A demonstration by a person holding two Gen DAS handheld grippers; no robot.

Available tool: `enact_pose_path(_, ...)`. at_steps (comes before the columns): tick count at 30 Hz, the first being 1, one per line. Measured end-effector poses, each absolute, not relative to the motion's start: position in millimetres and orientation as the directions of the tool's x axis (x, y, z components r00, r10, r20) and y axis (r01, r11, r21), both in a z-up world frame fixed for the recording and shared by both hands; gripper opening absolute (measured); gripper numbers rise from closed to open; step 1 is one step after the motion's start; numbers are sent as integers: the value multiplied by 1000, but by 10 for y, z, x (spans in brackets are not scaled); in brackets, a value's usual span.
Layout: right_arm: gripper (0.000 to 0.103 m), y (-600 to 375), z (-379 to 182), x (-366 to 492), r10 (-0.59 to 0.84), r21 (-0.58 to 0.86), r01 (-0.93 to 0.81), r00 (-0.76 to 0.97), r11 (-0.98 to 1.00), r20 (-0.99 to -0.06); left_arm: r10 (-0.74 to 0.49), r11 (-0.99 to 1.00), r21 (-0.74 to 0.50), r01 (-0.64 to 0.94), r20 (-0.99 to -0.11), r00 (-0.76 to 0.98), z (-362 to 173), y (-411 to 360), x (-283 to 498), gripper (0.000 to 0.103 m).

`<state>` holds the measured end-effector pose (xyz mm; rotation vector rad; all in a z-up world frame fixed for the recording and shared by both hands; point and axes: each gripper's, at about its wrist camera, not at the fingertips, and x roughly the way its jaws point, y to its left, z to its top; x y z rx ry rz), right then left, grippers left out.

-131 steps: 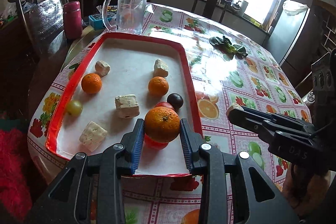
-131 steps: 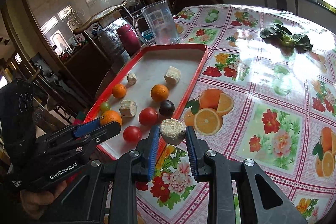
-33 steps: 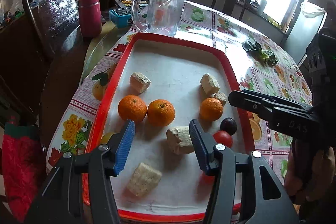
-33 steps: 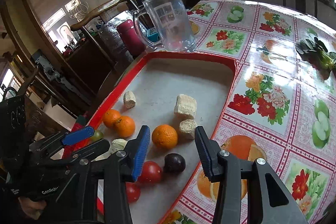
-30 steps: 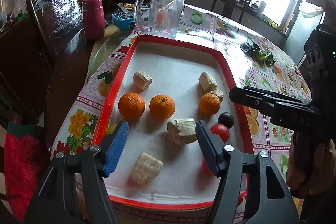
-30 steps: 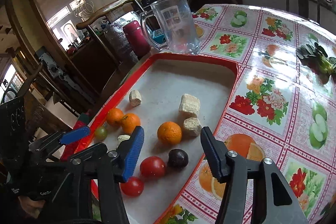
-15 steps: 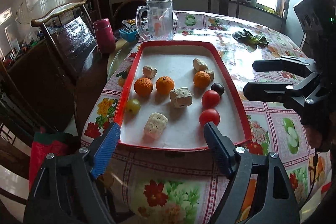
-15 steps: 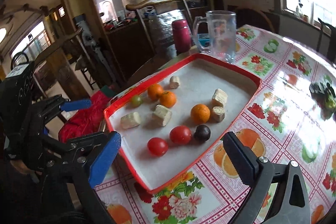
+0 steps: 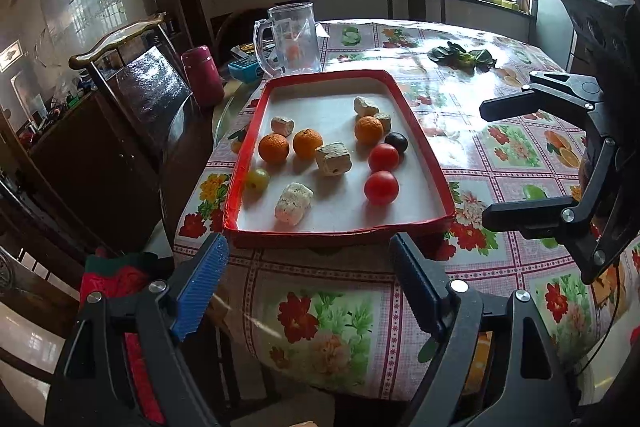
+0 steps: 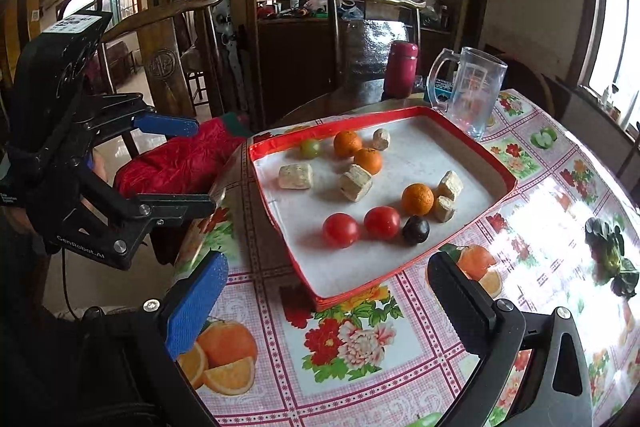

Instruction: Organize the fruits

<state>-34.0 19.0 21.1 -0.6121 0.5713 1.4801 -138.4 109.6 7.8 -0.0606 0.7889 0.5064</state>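
left gripper (image 10: 200, 167) marked "genrobot.ai", jaws apart; right gripper (image 10: 328, 295) spread wide, empty

I see a glossy plastic floral tablecloth (image 9: 460, 115), clear glass jug (image 9: 292, 41), matt white tray (image 9: 340, 223) liner, rough crumbly blocks (image 9: 333, 159).

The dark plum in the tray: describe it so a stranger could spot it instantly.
Find the red-rimmed tray on the flowered tablecloth. Along its window-side edge, the dark plum sits beside a red tomato and an orange. It is the only near-black fruit there.
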Motion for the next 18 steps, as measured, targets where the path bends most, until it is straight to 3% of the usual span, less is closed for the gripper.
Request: enact_pose_path(18, 101, 126, 173, -448, 730, -63, -997, 6, -51, -684, 414, 885, 139, -444, -671, 615, 145, 991, -1459, 83)
